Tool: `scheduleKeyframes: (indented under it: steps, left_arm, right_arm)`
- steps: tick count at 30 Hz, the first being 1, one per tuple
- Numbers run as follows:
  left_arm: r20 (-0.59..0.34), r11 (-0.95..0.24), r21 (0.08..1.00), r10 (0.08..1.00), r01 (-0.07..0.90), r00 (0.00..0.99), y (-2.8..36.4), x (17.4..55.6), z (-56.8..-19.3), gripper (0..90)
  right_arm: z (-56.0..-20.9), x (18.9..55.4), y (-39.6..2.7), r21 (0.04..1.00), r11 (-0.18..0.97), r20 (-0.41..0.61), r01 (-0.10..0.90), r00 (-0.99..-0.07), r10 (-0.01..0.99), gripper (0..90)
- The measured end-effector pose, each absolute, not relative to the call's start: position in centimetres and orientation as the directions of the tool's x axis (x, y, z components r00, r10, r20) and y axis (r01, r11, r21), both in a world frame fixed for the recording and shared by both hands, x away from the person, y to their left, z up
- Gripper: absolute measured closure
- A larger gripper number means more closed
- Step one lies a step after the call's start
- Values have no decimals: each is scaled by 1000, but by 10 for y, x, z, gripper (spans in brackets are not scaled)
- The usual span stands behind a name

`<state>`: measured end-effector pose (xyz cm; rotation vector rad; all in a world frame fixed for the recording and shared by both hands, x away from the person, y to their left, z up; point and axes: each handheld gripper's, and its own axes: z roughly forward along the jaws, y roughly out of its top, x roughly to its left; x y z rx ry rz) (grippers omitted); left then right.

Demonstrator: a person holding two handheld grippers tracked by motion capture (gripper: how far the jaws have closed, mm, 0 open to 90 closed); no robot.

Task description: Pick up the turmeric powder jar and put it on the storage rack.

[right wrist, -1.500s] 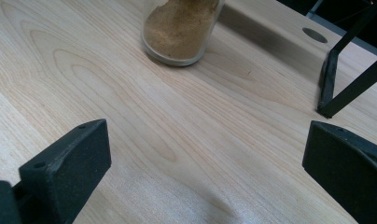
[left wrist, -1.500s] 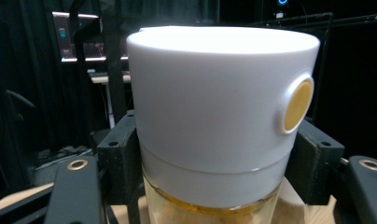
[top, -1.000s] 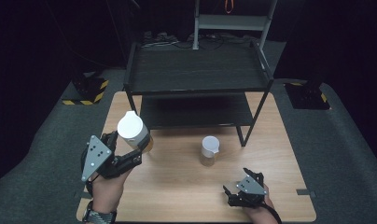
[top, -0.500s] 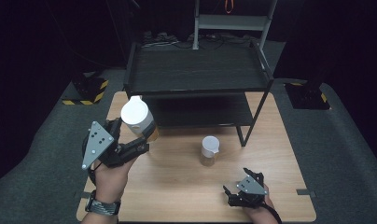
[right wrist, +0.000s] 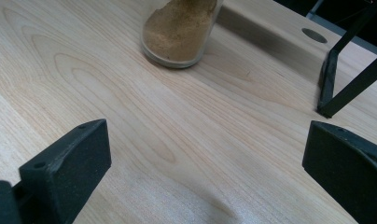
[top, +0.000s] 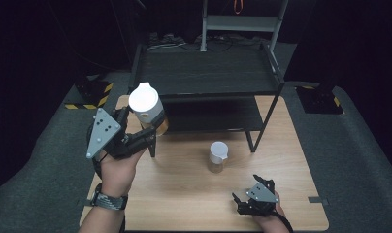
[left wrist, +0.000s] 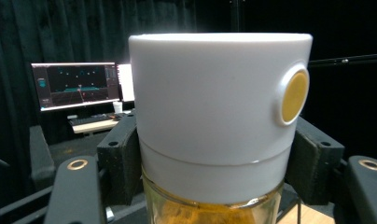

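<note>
- Left gripper, at the left near the shelf rack: its jaws are clamped on the glass body of a white-lidded spice jar, held in the air in front of the rack's left end.
- To place it well, I judge the jar should stay upright, clear the rack's front edge, and settle flat on a shelf before the jaws let go.
- Centre: a second jar stands on the table; keep clear of it.
- Right gripper, near right, rests with jaws spread and empty.
</note>
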<state>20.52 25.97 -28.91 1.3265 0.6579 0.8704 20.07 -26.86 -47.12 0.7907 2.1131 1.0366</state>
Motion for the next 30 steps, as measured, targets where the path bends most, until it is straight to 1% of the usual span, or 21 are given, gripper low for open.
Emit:
scheduleKeyframes:
  steps: [19, 23, 30]
  left_arm:
    - [63, 36, 984, 845, -174, 531, 246, 234, -260, 306]
    - [43, 50, 986, 844, -159, 535, 242, 246, -255, 307]
    - [45, 35, 989, 851, -141, 523, 234, 262, -249, 306]
  right_arm:
    - [-471, 201, -271, 836, 496, -272, 234, -609, 745, 3]
    - [-471, 201, -271, 838, 493, -268, 234, -610, 745, 4]
    - [-472, 201, -273, 842, 485, -261, 235, -610, 748, 4]
